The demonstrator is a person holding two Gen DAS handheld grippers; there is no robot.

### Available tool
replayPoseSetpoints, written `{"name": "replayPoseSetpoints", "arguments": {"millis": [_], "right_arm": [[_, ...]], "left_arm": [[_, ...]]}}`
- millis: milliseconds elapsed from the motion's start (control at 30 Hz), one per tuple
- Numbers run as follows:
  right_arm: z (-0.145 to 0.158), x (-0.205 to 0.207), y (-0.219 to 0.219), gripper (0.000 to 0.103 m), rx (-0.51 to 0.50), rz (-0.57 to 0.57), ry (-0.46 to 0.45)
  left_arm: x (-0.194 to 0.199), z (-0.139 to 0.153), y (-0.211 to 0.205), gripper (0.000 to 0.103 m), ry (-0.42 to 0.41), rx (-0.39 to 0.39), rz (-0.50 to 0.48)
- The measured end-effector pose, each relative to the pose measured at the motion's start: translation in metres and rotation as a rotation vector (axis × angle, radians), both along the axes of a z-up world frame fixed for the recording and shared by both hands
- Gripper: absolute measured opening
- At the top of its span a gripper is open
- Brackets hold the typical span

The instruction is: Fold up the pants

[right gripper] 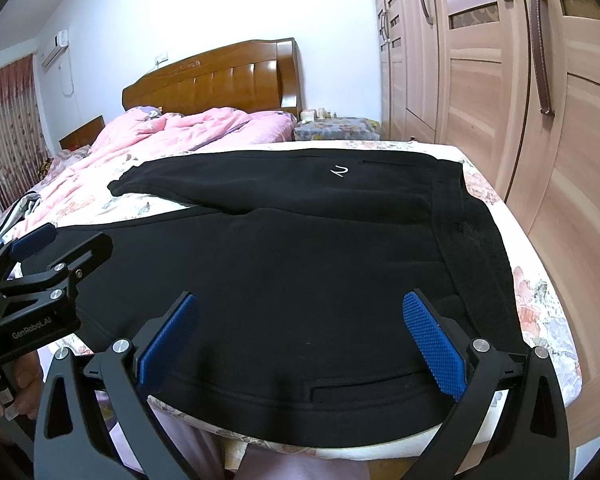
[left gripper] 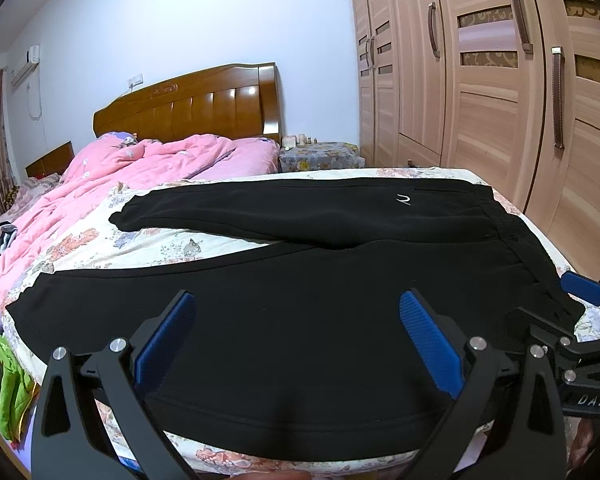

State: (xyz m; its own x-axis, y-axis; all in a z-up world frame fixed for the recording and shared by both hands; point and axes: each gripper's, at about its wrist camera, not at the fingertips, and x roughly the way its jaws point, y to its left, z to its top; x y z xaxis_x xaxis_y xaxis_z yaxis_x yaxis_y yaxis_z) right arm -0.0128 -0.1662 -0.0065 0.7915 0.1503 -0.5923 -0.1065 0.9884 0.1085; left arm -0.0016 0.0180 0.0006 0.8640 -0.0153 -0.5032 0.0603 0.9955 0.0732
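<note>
Left wrist view: black pants lie flat on the floral bedsheet, near leg beneath the spread, empty left gripper; the right gripper shows at the waistband edge. Right wrist view: the right gripper, also spread, hovers over the hip; a side pocket slit appears only here.

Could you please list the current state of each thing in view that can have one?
Black fleece pants: spread flat on the bed, legs apart, unfolded.
Left gripper: open, holding nothing.
Right gripper: open, holding nothing.
Light wooden wardrobe doors: closed.
Pink quilt: rumpled.
</note>
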Motion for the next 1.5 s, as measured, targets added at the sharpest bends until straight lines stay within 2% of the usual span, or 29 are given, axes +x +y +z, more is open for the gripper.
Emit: {"name": "replayPoseSetpoints", "arguments": {"millis": [1500], "right_arm": [[-0.005,0.004,-0.004,0.099,0.025,-0.011,0.028]], "left_arm": [[0.002,-0.006,0.013,0.102,0.016,0.007,0.018]]}}
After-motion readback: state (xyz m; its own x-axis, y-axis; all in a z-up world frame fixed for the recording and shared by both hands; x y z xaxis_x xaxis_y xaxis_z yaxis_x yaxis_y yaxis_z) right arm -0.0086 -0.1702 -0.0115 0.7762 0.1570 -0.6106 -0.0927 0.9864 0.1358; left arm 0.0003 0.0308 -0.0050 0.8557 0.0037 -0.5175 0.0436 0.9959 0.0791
